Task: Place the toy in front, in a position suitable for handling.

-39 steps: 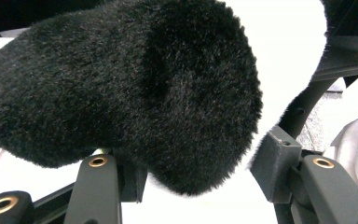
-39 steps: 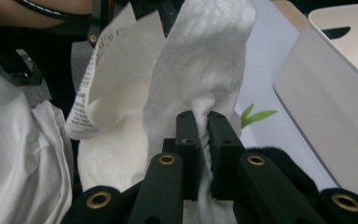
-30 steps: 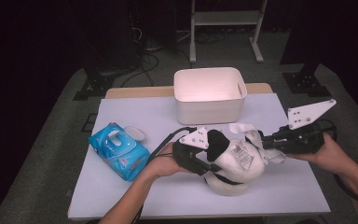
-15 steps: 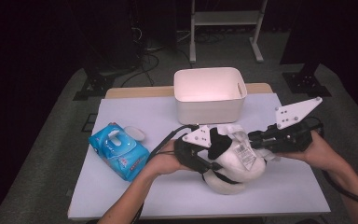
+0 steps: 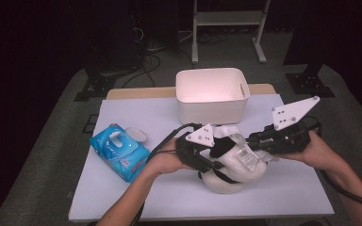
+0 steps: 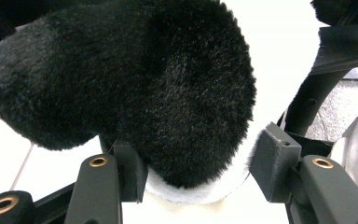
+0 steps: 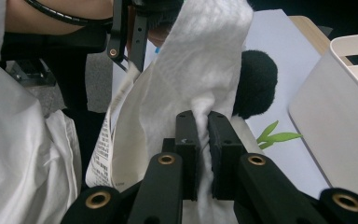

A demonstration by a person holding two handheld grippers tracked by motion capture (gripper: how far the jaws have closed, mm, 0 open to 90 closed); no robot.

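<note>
High view, lower centre: left gripper [image 5: 215, 157] clamps the plush panda [image 5: 233, 162] while right gripper [image 5: 257, 147], pinching a wet wipe [image 7: 200, 74], should next rub its fur.

The right hand-held gripper [image 5: 257, 142] has shifted leftward across the worktop [image 5: 169, 193] in the high view, from a position near the right edge toward the plush toy [image 5: 233, 162]. Its grey three-cornered plate [image 5: 292, 112] has travelled with it and now sits slightly higher in that view. The person's right hand [image 5: 311, 149] and forearm have followed, reaching further in from the right. The white wipe [image 7: 200, 70] pinched between its jaws has been carried along and now lies over the toy's upper right side, close beside the left hand-held gripper [image 5: 217, 162]. The toy's paper label [image 5: 246, 157] is now in plain sight on its top.
</note>
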